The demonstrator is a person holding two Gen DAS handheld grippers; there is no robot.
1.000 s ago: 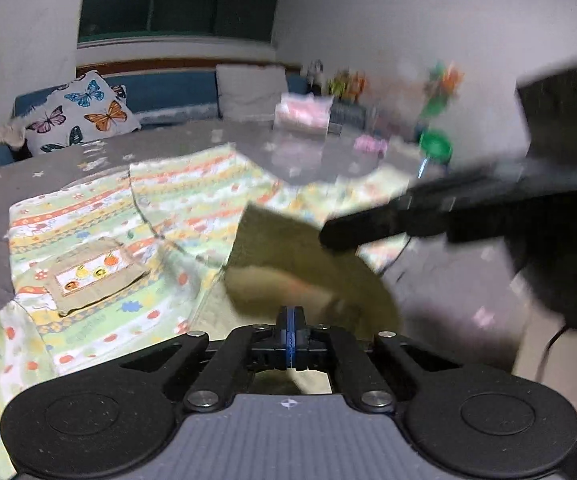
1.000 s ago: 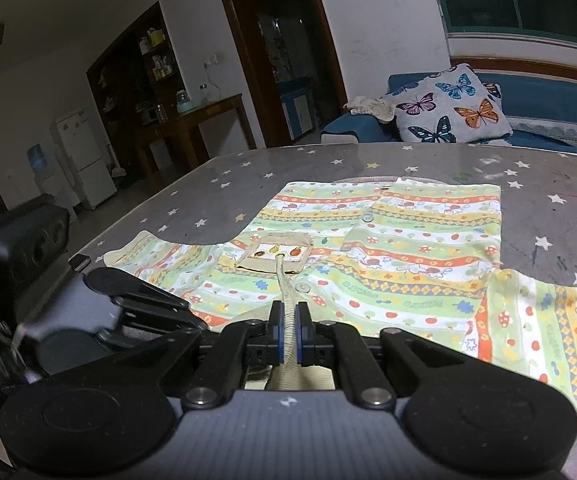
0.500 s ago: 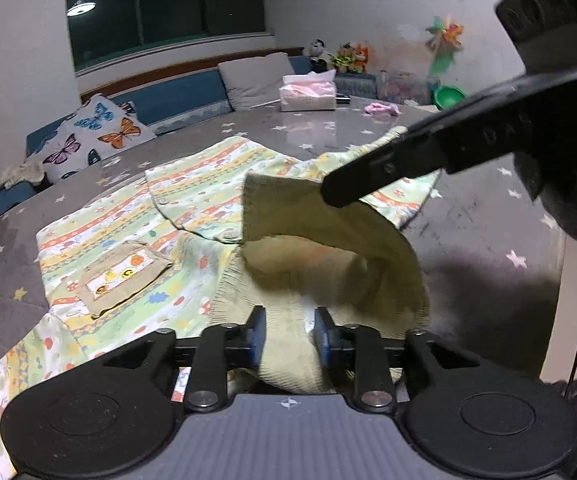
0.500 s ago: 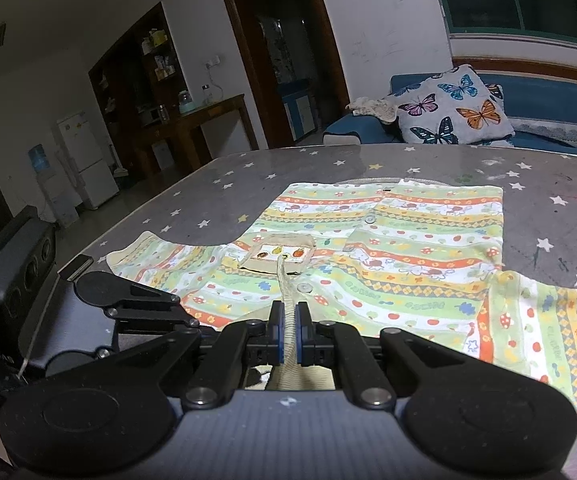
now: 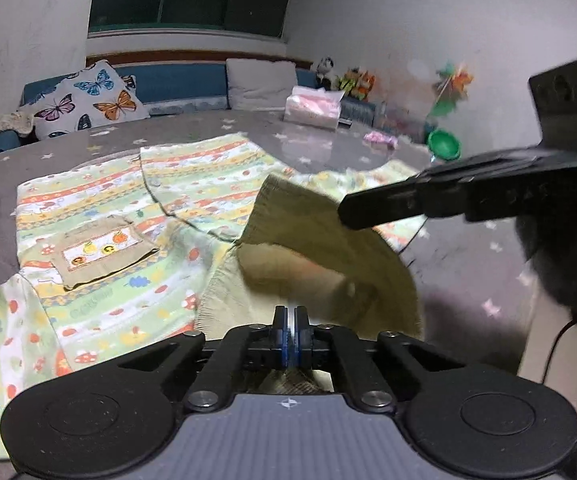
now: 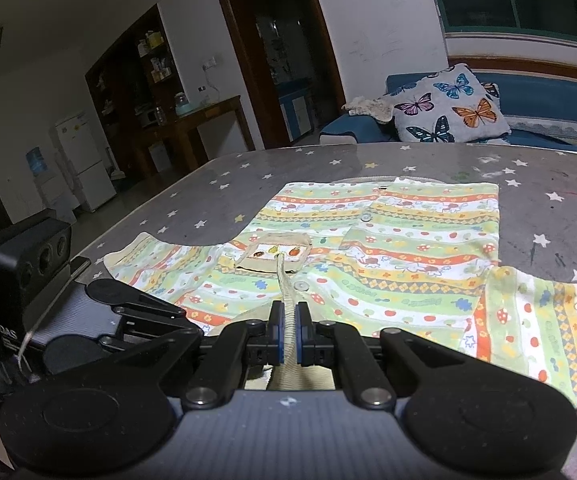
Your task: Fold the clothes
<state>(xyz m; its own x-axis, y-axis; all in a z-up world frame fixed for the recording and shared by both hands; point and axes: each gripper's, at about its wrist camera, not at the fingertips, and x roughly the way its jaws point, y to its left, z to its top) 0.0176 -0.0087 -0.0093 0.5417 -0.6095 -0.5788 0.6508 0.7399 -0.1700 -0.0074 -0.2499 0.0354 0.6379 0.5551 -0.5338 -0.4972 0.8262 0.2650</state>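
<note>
A child's striped green, yellow and orange shirt (image 5: 128, 240) lies spread on the grey star-patterned table (image 5: 328, 148), chest pocket up. Its ribbed beige hem (image 5: 328, 248) is lifted at the near edge. My left gripper (image 5: 290, 330) is shut on that hem fabric. My right gripper (image 6: 288, 332) is shut on a strip of the same beige hem (image 6: 284, 280). The right gripper also shows in the left wrist view (image 5: 448, 196), holding the hem up on the right. The shirt also shows in the right wrist view (image 6: 408, 248).
A tissue pack (image 5: 314, 106) and a green bowl (image 5: 444, 144) sit at the table's far side. A blue sofa with a butterfly cushion (image 5: 88, 100) stands behind it. The table edge (image 5: 528, 320) drops off at the right.
My left gripper was open half a second ago and has closed on the beige hem. The right gripper has stayed shut on the hem and hardly moved.
</note>
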